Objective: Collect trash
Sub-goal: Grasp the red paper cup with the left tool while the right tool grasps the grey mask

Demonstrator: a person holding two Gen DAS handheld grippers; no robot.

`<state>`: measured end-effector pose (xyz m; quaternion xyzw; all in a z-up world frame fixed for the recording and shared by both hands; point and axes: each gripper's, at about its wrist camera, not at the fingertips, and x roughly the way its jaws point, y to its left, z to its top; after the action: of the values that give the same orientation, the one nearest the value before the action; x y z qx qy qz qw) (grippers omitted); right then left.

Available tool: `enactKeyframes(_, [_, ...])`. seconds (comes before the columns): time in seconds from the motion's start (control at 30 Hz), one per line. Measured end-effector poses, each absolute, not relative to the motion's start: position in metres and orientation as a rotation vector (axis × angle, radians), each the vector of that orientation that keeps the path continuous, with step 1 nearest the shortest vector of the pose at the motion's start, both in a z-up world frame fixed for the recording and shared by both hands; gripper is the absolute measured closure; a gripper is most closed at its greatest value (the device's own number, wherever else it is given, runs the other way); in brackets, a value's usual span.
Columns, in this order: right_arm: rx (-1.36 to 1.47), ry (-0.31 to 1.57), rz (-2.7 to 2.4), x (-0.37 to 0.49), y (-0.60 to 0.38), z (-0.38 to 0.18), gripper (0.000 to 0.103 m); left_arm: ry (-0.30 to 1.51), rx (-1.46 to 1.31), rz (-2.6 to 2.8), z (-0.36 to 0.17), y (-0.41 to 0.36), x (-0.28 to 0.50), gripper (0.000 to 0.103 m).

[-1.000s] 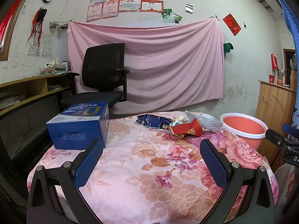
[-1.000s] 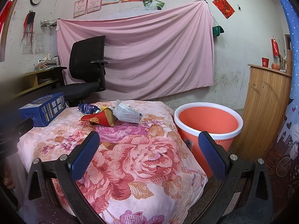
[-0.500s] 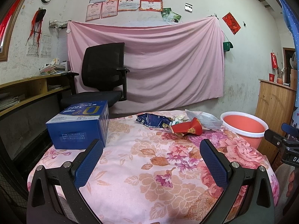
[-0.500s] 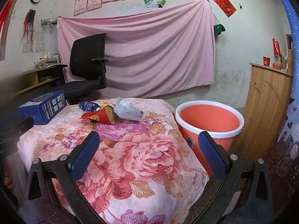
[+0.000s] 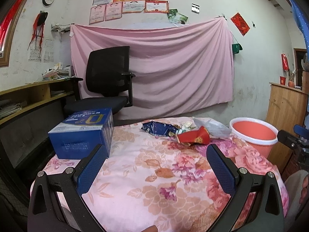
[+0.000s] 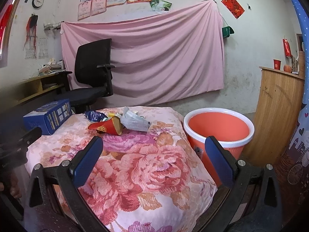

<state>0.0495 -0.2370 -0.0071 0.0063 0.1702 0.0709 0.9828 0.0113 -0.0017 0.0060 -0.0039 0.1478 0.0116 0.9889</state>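
Observation:
A pile of trash lies at the far side of the floral-clothed table (image 5: pixel 154 183): a crushed red paper cup (image 5: pixel 194 136) (image 6: pixel 108 128), a dark blue snack wrapper (image 5: pixel 159 129) (image 6: pixel 94 116) and a clear grey plastic bag (image 5: pixel 212 128) (image 6: pixel 135 122). An orange bin with a white rim (image 5: pixel 255 135) (image 6: pixel 218 129) stands on the floor to the right of the table. My left gripper (image 5: pixel 156 166) is open, well short of the pile. My right gripper (image 6: pixel 154 160) is open over the table's near right corner, with nothing between its fingers.
A blue cardboard box (image 5: pixel 83 133) (image 6: pixel 48 116) sits on the table's left side. Behind the table are a black office chair (image 5: pixel 108 81), a wooden shelf desk (image 5: pixel 29 98) at left and a wooden cabinet (image 6: pixel 278 112) at right.
The right wrist view has edged closer to the table and bin, which sit slightly higher in frame. The left view is almost unchanged. Both grippers stay open.

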Motion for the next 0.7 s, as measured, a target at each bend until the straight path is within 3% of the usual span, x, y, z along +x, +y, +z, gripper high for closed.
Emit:
enactKeyframes(0.4, [-0.017, 0.306, 0.213, 0.098, -0.242, 0.016, 0.0, 0.338, -0.067, 0.024, 0.032, -0.002, 0.072, 0.002])
enactKeyframes(0.63, [-0.031, 0.356, 0.287, 0.165, -0.24, 0.018, 0.0, 0.526, -0.142, 0.031, 0.018, 0.003, 0.141, 0.002])
enactKeyframes(0.7, [-0.033, 0.381, 0.317, 0.184, -0.235, 0.017, 0.0, 0.573, -0.158, 0.029, 0.011, 0.005, 0.155, 0.01])
